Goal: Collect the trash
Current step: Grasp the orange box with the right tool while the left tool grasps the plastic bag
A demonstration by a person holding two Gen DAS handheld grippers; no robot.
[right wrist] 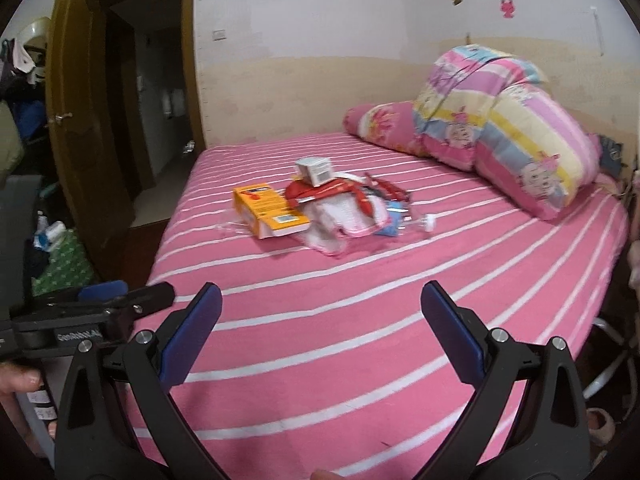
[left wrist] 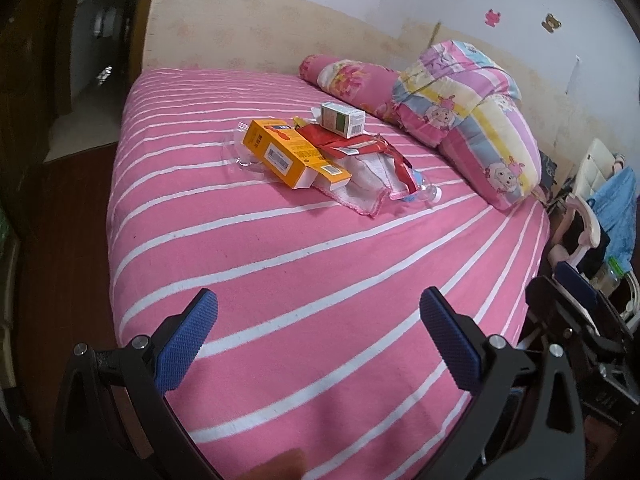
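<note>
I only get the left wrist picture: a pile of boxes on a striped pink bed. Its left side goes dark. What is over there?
Observer: An open wooden door with a metal lever; a dim hallway lies beyond it.
Operator: Anything on the wall next to it?
Observer: A white switch plate, just right of the door frame.
Operator: Who holds the thing I am looking through?
Observer: A person's hand holds the left gripper; its fingernails show at the lower left edge.

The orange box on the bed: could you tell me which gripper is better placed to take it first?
Probably left: the orange box lies at the pile's left end. Both the left gripper and right gripper are open and well short of it.
</note>
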